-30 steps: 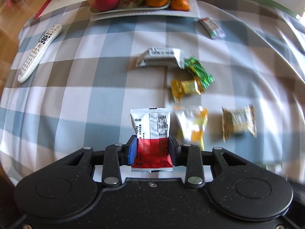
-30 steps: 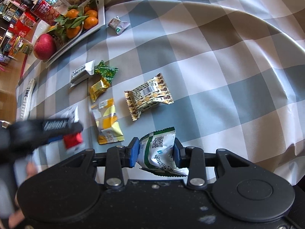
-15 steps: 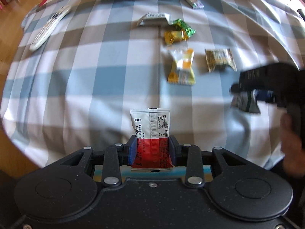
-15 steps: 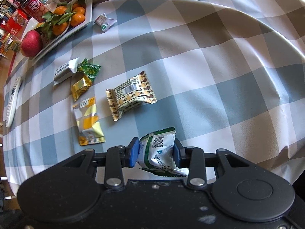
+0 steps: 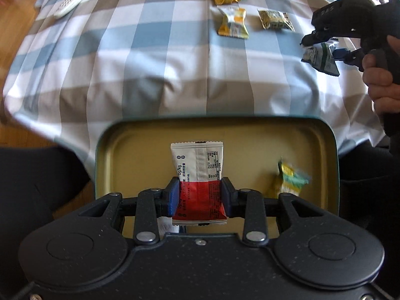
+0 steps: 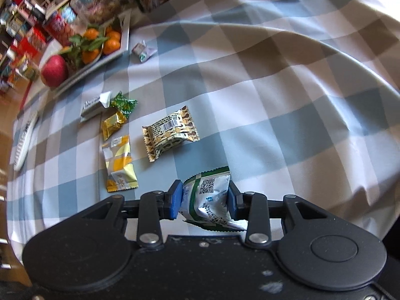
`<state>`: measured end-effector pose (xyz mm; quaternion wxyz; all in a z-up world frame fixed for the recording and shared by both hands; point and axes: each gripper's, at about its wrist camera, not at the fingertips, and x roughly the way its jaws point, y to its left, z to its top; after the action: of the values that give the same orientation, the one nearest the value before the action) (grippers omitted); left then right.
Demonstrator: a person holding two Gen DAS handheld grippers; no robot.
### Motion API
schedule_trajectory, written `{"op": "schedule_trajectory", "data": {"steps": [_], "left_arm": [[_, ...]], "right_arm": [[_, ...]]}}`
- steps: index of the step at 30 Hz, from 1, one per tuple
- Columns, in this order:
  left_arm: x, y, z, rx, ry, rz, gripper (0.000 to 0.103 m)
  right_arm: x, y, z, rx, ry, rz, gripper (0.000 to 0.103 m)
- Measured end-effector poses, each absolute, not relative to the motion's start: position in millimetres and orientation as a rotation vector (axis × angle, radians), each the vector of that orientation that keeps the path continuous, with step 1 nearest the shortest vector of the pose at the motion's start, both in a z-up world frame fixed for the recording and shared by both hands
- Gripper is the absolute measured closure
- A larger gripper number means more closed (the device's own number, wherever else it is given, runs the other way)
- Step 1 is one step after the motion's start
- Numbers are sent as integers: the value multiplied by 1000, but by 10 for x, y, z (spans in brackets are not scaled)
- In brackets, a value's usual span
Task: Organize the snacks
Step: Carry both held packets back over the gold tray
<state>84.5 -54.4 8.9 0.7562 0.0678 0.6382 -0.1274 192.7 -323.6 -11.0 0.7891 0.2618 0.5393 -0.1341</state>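
Note:
My left gripper (image 5: 199,195) is shut on a white and red snack packet (image 5: 198,182), held upright over an open green tin (image 5: 140,150) with a yellow inside, below the table's near edge. A small yellow and green snack (image 5: 287,177) lies in the tin to the right. My right gripper (image 6: 203,200) is shut on a crumpled white and green packet (image 6: 210,197) above the checked tablecloth (image 6: 275,100); in the left wrist view the right gripper (image 5: 322,47) hangs at the upper right, held by a hand (image 5: 382,85).
On the cloth lie an orange and white packet (image 6: 118,167), a brown patterned packet (image 6: 170,132), a gold sweet (image 6: 112,125), a green sweet (image 6: 123,103), a grey bar (image 6: 93,106) and a small packet (image 6: 143,51). A fruit tray (image 6: 100,52) and remote (image 6: 23,145) sit left.
My left gripper has pulled back from the table with its packet and now hangs over the tin. The right gripper has shifted slightly, still holding the green packet.

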Motion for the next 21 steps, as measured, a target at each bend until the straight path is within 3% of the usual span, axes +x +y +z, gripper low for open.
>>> {"op": "schedule_trajectory", "data": {"steps": [11,21], "left_arm": [[475,-400,24,127,1366,-248,60],[293,-353,-54,108,1371,-230,60]], "right_arm": [[913,-2854,178,577,1004,-242,65],[97,-2490,275,581,1070,-192,65]]}}
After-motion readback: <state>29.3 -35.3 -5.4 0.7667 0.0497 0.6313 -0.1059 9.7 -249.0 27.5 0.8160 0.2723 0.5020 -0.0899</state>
